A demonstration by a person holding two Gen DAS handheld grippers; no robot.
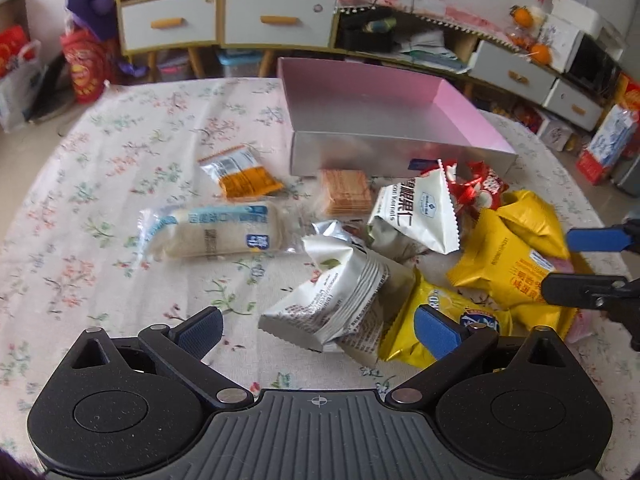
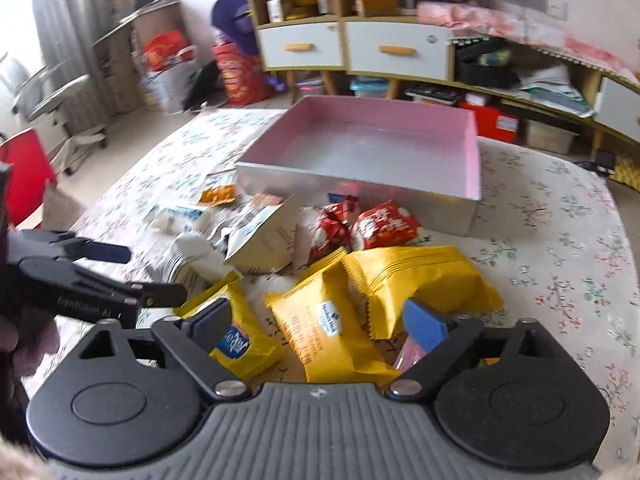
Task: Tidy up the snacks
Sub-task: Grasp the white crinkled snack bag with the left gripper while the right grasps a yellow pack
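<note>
Two grippers: both hover over a heap of snack packets on a floral-cloth table (image 1: pixel 120 152), each with its jaws spread wide and nothing between them.
Left gripper (image 1: pixel 320 330): its blue-padded fingers straddle a crumpled white-and-silver packet (image 1: pixel 340 300), which lies just ahead of the fingertips; the right-hand pad sits over a yellow packet with a blue logo (image 1: pixel 452 320).
Right gripper (image 2: pixel 316 320): fingers parted on either side of a yellow packet (image 2: pixel 332 332); the left pad rests against the blue-logo yellow packet (image 2: pixel 240 340), and a second yellow bag (image 2: pixel 420 276) lies just beyond the right pad.
Box: a shallow silver box with a pink lining (image 1: pixel 400 120) stands open at the far side of the heap, nothing visible inside it; from the right wrist view it (image 2: pixel 472 148) sits past the red packets.
Between tool and box: two red packets (image 2: pixel 384 226), a white triangular-folded kernel packet (image 1: pixel 424 216) and a stack of orange crackers in clear wrap (image 1: pixel 346 192) crowd the way.
Off to the left: a long white bread roll in clear wrap (image 1: pixel 216 232) and an orange-and-silver packet (image 1: pixel 240 174), both apart from the main heap.
Crossing views: each gripper shows at the edge of the other's camera, close beside it over the yellow packets.
Background: white-drawered cabinets (image 1: pixel 224 20) and cluttered shelves, blurred.
</note>
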